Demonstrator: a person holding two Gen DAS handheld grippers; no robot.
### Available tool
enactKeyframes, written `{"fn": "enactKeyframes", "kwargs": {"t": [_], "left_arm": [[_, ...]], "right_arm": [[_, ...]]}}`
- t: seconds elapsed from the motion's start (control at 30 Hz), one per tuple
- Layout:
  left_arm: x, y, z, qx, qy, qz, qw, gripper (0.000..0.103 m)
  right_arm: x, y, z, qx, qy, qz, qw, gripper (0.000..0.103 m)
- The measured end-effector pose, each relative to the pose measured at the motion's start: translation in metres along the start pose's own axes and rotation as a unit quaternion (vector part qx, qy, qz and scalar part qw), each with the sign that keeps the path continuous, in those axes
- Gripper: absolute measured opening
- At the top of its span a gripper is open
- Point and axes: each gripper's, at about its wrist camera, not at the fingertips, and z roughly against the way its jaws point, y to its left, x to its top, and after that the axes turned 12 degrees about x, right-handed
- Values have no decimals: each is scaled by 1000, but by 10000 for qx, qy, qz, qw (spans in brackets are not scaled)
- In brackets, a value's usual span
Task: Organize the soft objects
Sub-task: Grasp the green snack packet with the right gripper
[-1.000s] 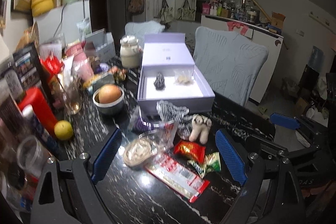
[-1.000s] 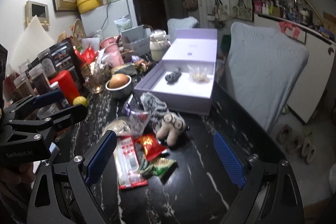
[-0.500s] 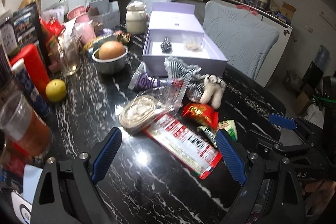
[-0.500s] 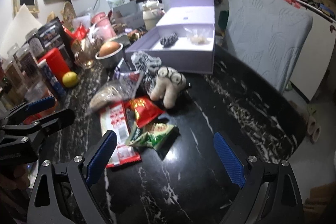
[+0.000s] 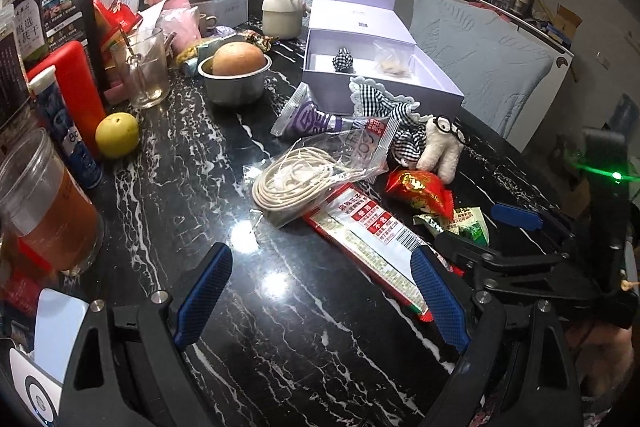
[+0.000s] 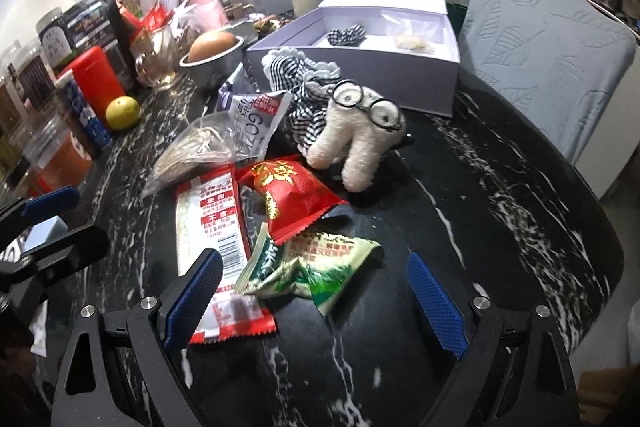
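Observation:
A white plush toy with glasses (image 5: 442,151) (image 6: 356,143) lies on the black marble table beside a black-and-white checkered cloth (image 5: 384,107) (image 6: 296,83). Behind them stands an open lavender box (image 5: 438,77) (image 6: 400,75) that holds a small checkered piece (image 5: 344,59) and a clear bag (image 5: 390,61). My left gripper (image 5: 322,253) hangs open over bare table, short of a long red-and-white packet (image 5: 372,239). My right gripper (image 6: 314,257) is open above a green snack packet (image 6: 316,267), with no pad touching it. A red packet (image 6: 296,195) lies between that and the toy.
A bagged coil of white cord (image 5: 296,179) lies left of the packets. A metal bowl with a round fruit (image 5: 236,75), a yellow fruit (image 5: 117,135), a glass cup (image 5: 144,67) and jars crowd the left side. A pale blue covered chair (image 5: 480,67) stands beyond the table's right edge.
Both grippers have sunk toward the table and tipped down, so the packets and the toy loom larger. Both stay open as wide as before.

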Motion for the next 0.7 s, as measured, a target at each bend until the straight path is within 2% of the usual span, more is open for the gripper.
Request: {"fn": "enactKeyframes", "kwargs": {"t": [0.1,0.27,0.37,0.4,0.43,0.53,0.7], "left_arm": [[1,2,-2,-89,48,88,9999,92],[5,2,-1,-164,16,117,9998,92],[7,0,-1,-233,-1,118,9997,92],[8,-1,-1,-246,-11,105,9996,92],[9,-3,0,-251,-25,86,9996,92],[11,-7,0,-265,-62,-6,9996,92],[15,-17,0,-387,-97,-147,9991,92]], "right_arm": [[2,-3,-7,7,95,-60,9999,93],[1,-4,-13,-140,182,-17,9997,82],[-1,0,-15,-306,199,174,9992,67],[-2,1,-15,-386,202,227,9988,57],[-3,3,-15,-503,202,310,9980,52],[-5,-1,-11,-464,171,274,9984,47],[-8,-11,-2,-375,158,55,9992,46]]}}
